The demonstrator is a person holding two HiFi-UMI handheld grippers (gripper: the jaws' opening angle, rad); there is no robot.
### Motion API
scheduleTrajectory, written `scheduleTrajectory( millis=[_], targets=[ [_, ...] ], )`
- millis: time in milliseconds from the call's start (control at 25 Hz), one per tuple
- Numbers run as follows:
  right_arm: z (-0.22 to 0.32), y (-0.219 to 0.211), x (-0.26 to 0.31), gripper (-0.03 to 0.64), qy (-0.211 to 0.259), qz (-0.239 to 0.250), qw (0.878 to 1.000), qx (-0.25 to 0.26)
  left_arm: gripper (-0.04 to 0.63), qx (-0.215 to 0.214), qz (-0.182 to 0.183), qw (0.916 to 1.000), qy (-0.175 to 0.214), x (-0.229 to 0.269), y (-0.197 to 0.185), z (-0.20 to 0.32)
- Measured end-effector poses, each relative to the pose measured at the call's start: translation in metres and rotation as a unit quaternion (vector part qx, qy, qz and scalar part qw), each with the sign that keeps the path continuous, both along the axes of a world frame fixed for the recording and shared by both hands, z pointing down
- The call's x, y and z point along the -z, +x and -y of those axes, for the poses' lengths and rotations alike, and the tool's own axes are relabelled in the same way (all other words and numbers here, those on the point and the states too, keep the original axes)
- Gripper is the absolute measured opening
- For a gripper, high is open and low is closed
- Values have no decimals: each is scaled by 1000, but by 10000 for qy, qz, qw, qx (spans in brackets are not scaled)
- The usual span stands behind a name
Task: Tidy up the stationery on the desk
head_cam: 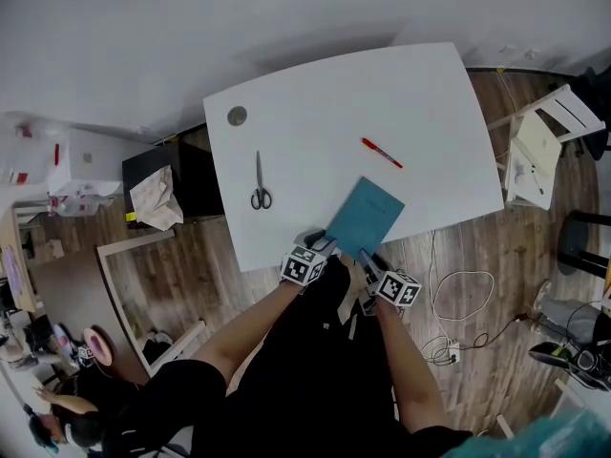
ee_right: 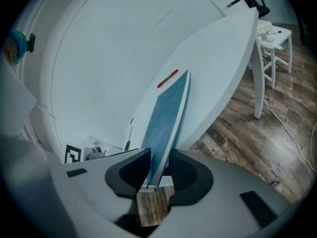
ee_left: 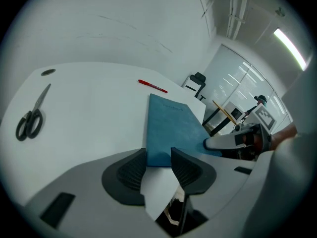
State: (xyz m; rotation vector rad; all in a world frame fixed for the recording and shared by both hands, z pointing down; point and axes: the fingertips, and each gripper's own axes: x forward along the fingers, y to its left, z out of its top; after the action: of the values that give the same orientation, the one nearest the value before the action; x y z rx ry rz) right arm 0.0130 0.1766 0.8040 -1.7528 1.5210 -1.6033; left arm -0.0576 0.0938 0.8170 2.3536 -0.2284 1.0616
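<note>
Wood floor (head_cam: 477, 246) all around a white worktop (head_cam: 315, 103), with a white wall behind. On the worktop, four things: grey scissors (head_cam: 261, 185) on the left side, lying flat, handles toward the near edge; a red pen (head_cam: 382, 153) on the right side, well apart from the scissors; a blue notebook (head_cam: 366, 211) near the front edge, close to the pen but not touching it; and a small round grey disc (head_cam: 237, 115) by the far left corner. Notebook lying slanted, its near corner sticking out past the worktop's edge.

At the notebook's near left edge, the left claw (head_cam: 321, 240), jaws wide apart, nothing squeezed. From the left gripper view, the notebook's short edge just past the two black pads (ee_left: 131, 170), with bare white worktop between them. At the sticking-out corner, the right claw (head_cam: 367, 258), closed on the notebook, a pad on each side of it. From the right gripper view, the notebook edge-on between the pads, filling the gap, and the pen far off beyond its other end.

Off to the right on the floor, a white chair (head_cam: 544, 141) and loose cables (head_cam: 463, 299). Beside the worktop's left end, a black box (head_cam: 153, 168) with crumpled paper (head_cam: 158, 200) on top.
</note>
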Motion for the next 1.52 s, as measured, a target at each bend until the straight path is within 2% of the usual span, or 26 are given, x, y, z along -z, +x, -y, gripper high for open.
scheduleTrajectory(
  millis=[120, 320, 480, 640, 680, 760, 920, 1000, 1160, 1400, 1520],
  targets=[
    [3, -2, 20, 124, 559, 179, 9983, 70, 163, 14, 3, 10000, 9, 0, 0, 0],
    [12, 4, 12, 133, 501, 281, 9983, 81, 163, -76, 11, 10000, 5, 0, 0, 0],
    [24, 7, 18, 132, 795, 443, 9957, 198, 161, -170, -7, 9998, -87, -1, 0, -2],
    [31, 1, 5, 132, 493, 554, 9951, 649, 161, -248, 20, 9997, -66, -1, -2, -3],
    [32, 2, 1, 132, 360, 619, 9953, 649, 161, -277, 18, 9996, -64, -1, 0, -3],
    [34, 5, -3, 88, 195, 755, 9955, 543, 161, -322, 10, 9994, -93, -1, 1, -2],
    [40, 7, 7, 71, 382, 558, 9957, 635, 161, -380, -43, 9991, -175, 0, 2, -2],
    [42, 7, 16, 64, 518, 446, 9950, 734, 161, -284, -129, 9992, -234, 3, 1, 0],
    [48, 5, 29, 61, 699, 170, 9910, 1132, 161, 176, -347, 9984, -403, 12, 1, 14],
    [57, -5, 56, 61, 1085, 34, 9810, 1607, 163, 349, -740, 9940, -724, 25, -7, 26],
    [67, -9, 71, 60, 1212, -23, 9769, 1763, 163, 527, -942, 9912, -762, 36, -16, 33]
  ],
)
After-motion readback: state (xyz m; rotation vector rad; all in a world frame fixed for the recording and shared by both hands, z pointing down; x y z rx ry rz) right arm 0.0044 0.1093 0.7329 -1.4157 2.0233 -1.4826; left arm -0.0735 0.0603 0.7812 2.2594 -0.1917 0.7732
